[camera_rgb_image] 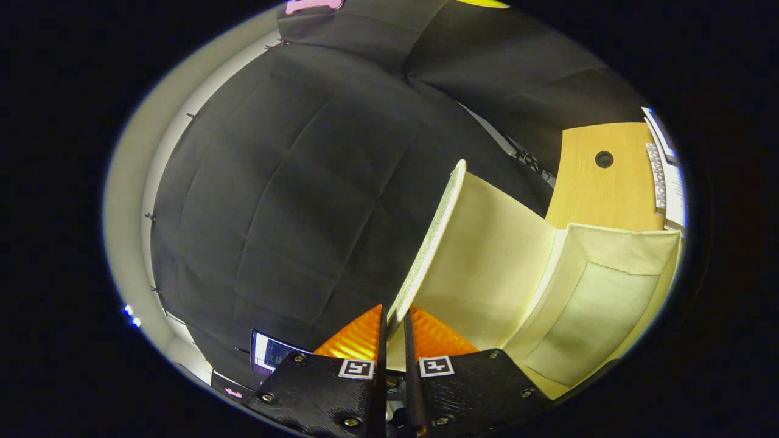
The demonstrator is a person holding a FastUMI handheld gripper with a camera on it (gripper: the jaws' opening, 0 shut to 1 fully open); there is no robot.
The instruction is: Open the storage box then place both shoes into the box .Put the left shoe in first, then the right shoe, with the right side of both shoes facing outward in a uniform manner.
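1. Gripper (394,316): seen at the lower centre of the frame, its two fingers drawn close together with only a thin gap between them. The near edge of the lid sits in that gap, and both fingers press on it from either side.
2. Lid (481,255): a pale cream fabric flap of the storage box, raised and standing nearly on edge. It runs from between the fingers up and to the right, toward the centre of the frame. Its thin rim has a woven texture; its broad inner face is turned to the right.
3. Storage box (614,252): a cream fabric box at the lower right of the frame, just right of the lid and joined to it along a fold. It stands open. Its inner walls and a slightly greyer inner panel are visible. No shoe can be seen in the part of the interior that shows.
4. Surface (599,188): a light wooden top at the right of the frame, beyond the box, with a round dark hole (604,159) in it. The box's far wall overlaps its near edge.
5. Printed sheets (666,176): white sheets with a dark pattern, at the far right edge of the surface; too small to read.
6. Booth wall (292,201): black creased cloth covering the left and upper centre of the frame, behind the lid.
7. Screen (271,353): a small lit display at the lower left, just left of the fingers, below the cloth.
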